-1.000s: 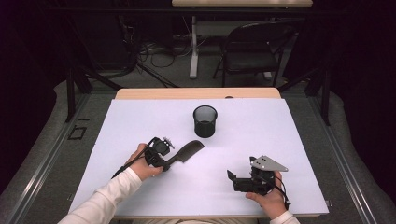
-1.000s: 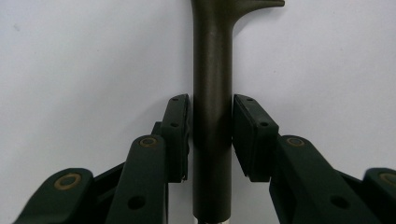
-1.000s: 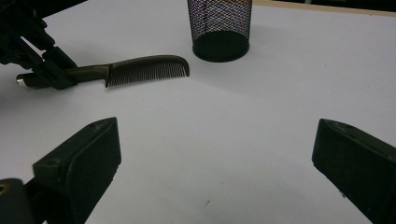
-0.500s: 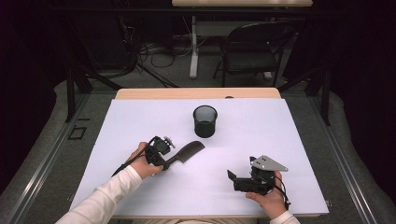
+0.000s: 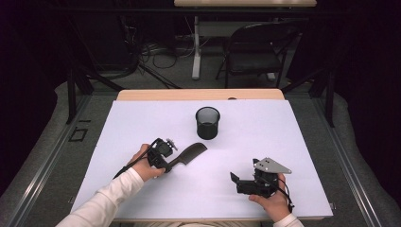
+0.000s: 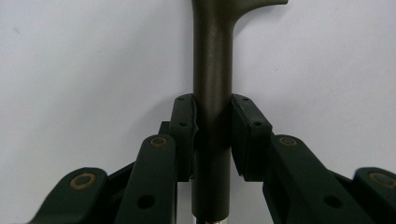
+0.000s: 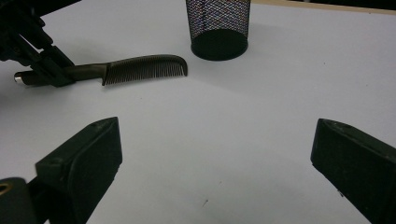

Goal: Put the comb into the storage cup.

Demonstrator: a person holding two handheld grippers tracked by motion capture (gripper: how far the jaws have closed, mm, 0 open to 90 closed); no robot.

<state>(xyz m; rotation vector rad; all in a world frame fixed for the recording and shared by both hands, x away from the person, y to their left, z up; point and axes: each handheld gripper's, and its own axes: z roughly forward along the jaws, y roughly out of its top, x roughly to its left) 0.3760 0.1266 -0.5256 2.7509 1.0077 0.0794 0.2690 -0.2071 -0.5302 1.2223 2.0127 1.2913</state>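
Between the earlier frames and now almost nothing has shifted: both hands sit where they were, and only the left hand-held gripper (image 5: 166, 163) has been closing its jaws a little further, with the comb (image 5: 189, 154) between them. Its pads (image 6: 185, 122) now press on either side of the comb's dark handle, so the comb is clamped, its handle end poking out behind the jaws and its toothed part reaching away from the gripper. Taking the black mesh cup (image 5: 207, 122) as the landmark, the comb lies low over the white counter (image 5: 283, 142) just in front of the cup and a little to its left, the toothed tip nearest the cup but apart from it. The left hand (image 5: 144, 163), in a white sleeve, holds that gripper farther out on the same side of the cup. The right hand-held gripper (image 5: 235, 180) rests on the counter in front of the cup and to its right, well apart from it, its jaws spread wide with nothing between them, facing toward the comb and the cup.
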